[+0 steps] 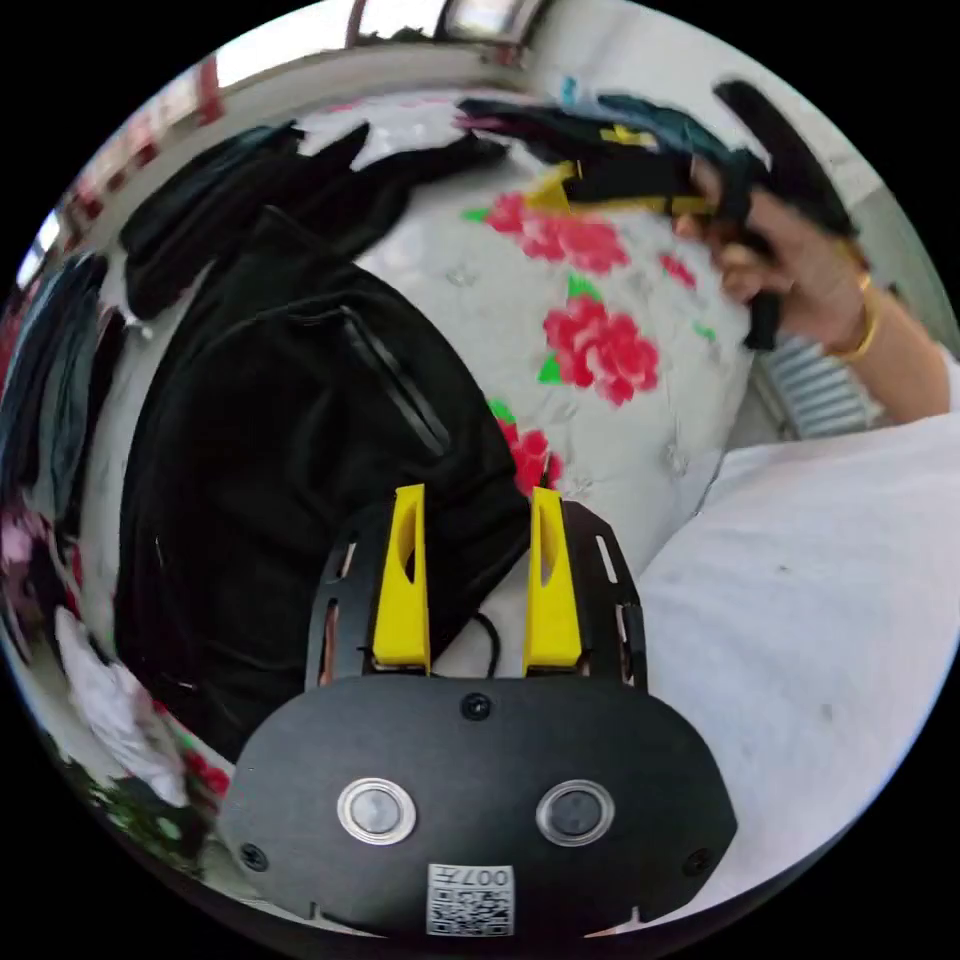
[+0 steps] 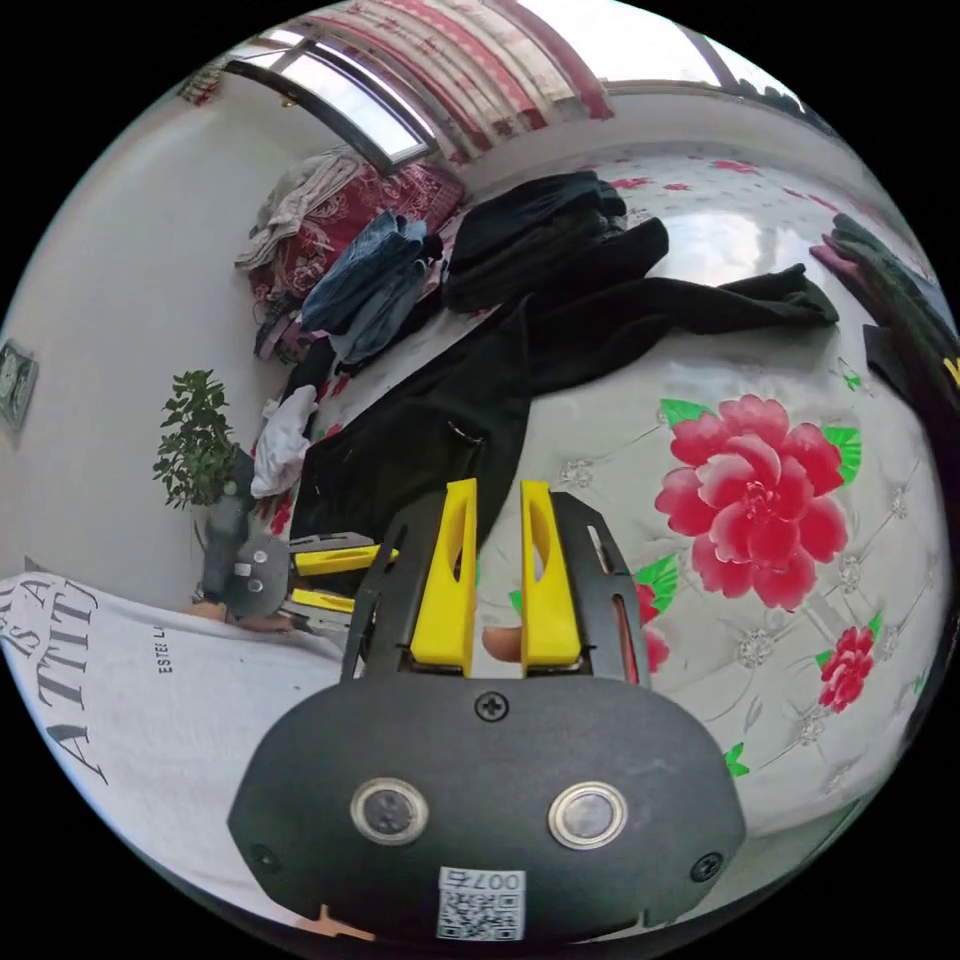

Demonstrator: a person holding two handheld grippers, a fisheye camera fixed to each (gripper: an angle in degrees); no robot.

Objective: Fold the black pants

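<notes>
The black pants [image 1: 280, 420] lie spread on the flowered bedspread [image 1: 620, 400], a zip pocket facing up. My left gripper [image 1: 478, 500] hovers open over their near edge, nothing between its yellow jaws. In the right gripper view the pants [image 2: 480, 400] run from the waist by the bed's edge out to legs reaching across the bed. My right gripper [image 2: 497, 500] hangs above the bedspread [image 2: 620, 430] beside the pants, its jaws a narrow gap apart and empty. A hand [image 1: 790, 260] holds the right gripper [image 1: 620, 180] over the far side. The left gripper [image 2: 325, 580] stands open at the pants' waist.
A heap of dark clothes [image 2: 540, 220] and folded jeans [image 2: 375, 270] lie at the bed's far end. A white cloth [image 2: 280, 440] and a potted plant [image 2: 195, 440] are beside the bed. More dark garments [image 2: 890, 290] lie at the right. The person's white shirt [image 1: 820, 600] is close by.
</notes>
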